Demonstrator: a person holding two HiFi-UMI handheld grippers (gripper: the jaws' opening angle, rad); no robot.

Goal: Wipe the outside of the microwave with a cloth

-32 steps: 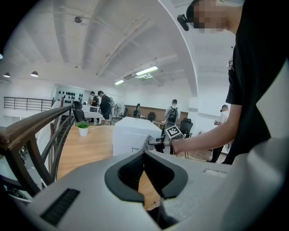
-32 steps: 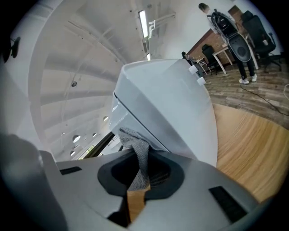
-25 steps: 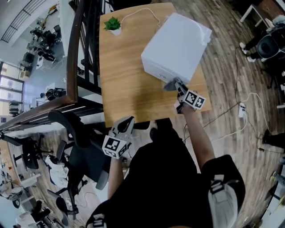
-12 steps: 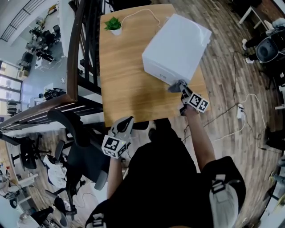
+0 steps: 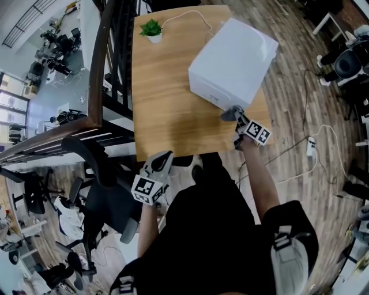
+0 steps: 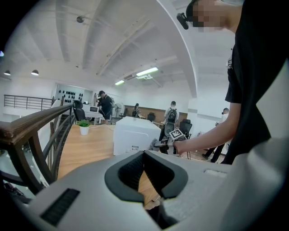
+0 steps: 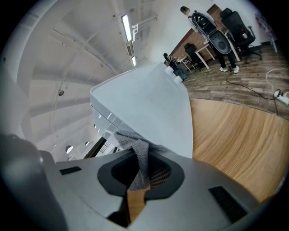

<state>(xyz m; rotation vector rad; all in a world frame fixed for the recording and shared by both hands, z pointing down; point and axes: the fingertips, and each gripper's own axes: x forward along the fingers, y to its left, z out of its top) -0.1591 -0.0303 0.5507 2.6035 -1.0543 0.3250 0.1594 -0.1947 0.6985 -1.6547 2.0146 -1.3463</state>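
Observation:
A white microwave stands on the wooden table, toward its right side. My right gripper is shut on a grey cloth and holds it against the microwave's near right corner. In the right gripper view the cloth hangs pinched between the jaws, touching the microwave's white wall. My left gripper hovers off the table's near edge, jaws shut with nothing in them. From the left gripper view the microwave is ahead, with the right gripper at its side.
A small potted plant sits at the table's far left corner, with a white cable running to the microwave. A dark railing runs along the table's left. Office chairs stand near my left. Cables lie on the wooden floor to the right.
My right gripper and the cloth have slid slightly right along the microwave's near corner. The left gripper has stayed in place.

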